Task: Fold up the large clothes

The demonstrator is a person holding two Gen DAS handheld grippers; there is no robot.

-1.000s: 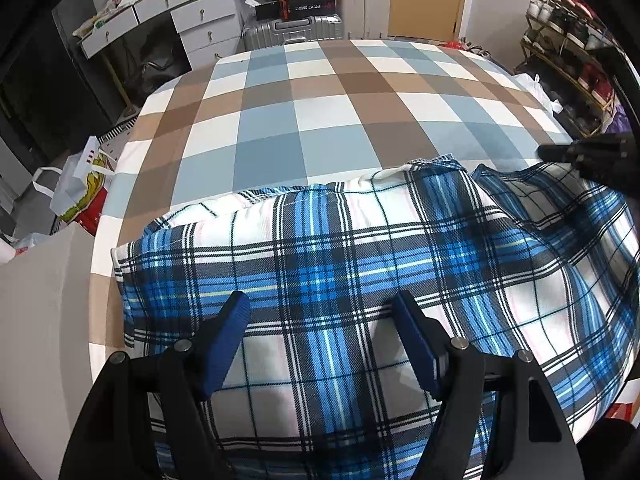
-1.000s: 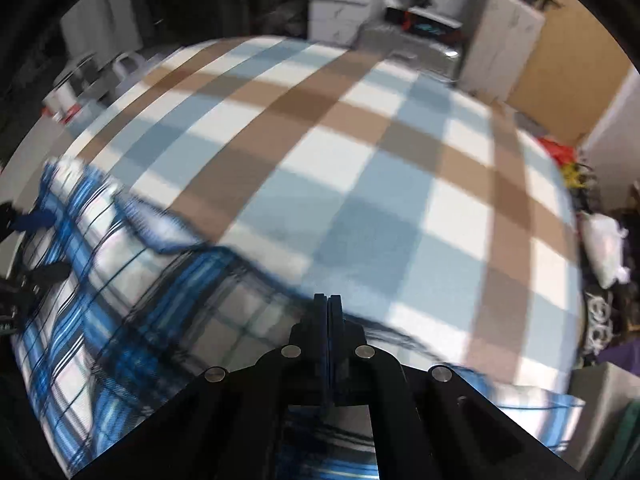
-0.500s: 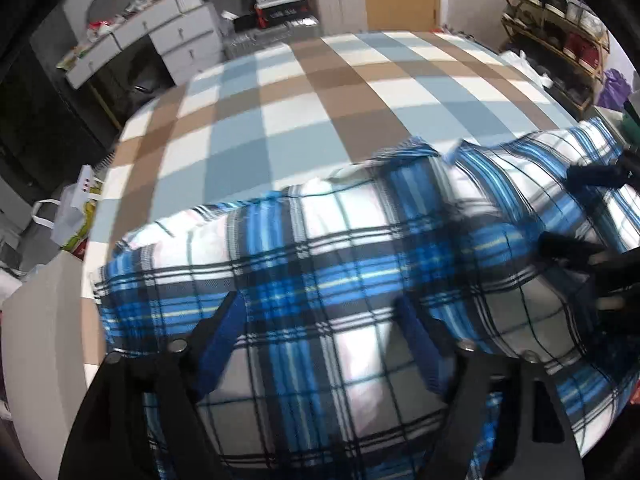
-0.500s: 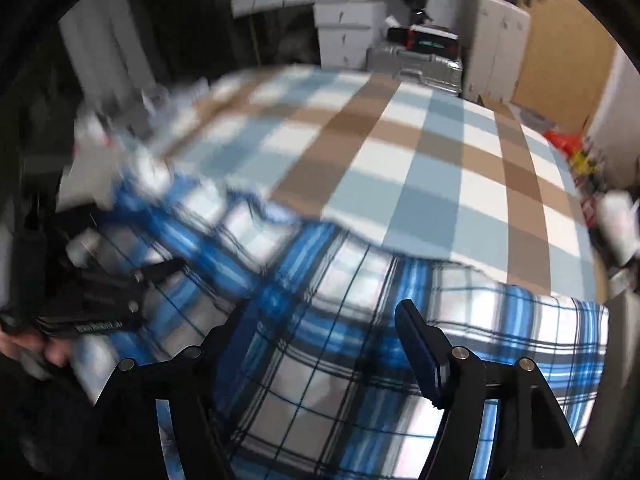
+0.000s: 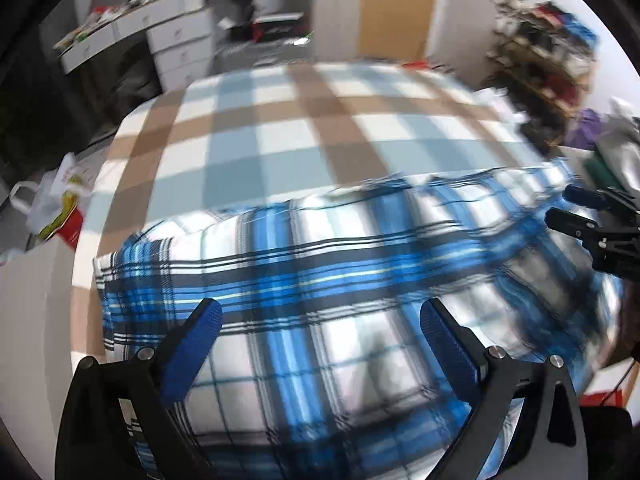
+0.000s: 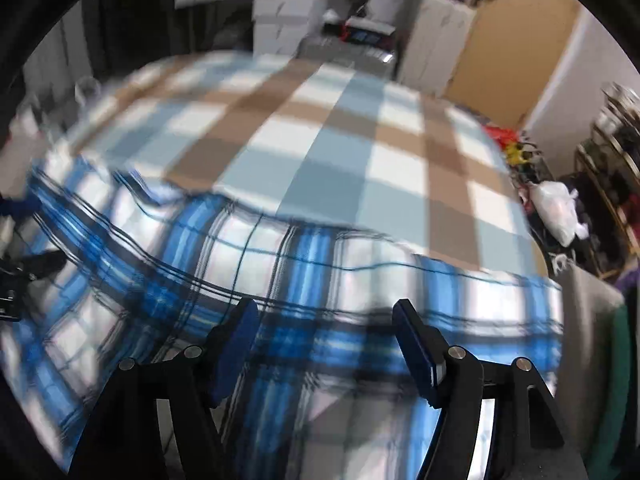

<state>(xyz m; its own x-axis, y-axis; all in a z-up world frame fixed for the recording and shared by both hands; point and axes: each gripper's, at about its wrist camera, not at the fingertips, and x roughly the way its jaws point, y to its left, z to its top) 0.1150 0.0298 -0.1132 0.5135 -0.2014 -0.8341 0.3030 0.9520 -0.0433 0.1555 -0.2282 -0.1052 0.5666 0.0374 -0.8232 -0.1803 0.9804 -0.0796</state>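
- Broadly, a bed (image 5: 280, 128) fills both views, covered in a spread of brown, pale blue and white checks; it serves as the flat working surface.
- The blue plaid garment (image 5: 340, 280) lies on the near part of the bed, spread wide from its left edge across to the right. Its far edge is a fairly straight line across the checks, which suggests a fold already laid. Blur hides seams and collar, so I cannot tell which side is up.
- Left gripper (image 5: 320, 336): the jaws are opening, already wide apart, hovering over the cloth's near left part with nothing pinched between the blue pads. Judgement: it has let go so the fabric can settle flat.
- Right gripper (image 6: 324, 336): jaws apart, moderately, above the cloth's near right part; no fabric between them. In the left wrist view it shows at the right edge, over the garment's right end.
- Both grippers point steeply down at the cloth, a sensible stance for picking a new edge.
- Containers: a white chest of drawers (image 5: 180, 52) stands beyond the bed, its top cluttered; contents too blurred to name. A plastic bag (image 5: 56, 200) sits on the floor at the left, holding something red and yellow. A shelf rack (image 5: 540, 44) at the right is packed with unclear items.
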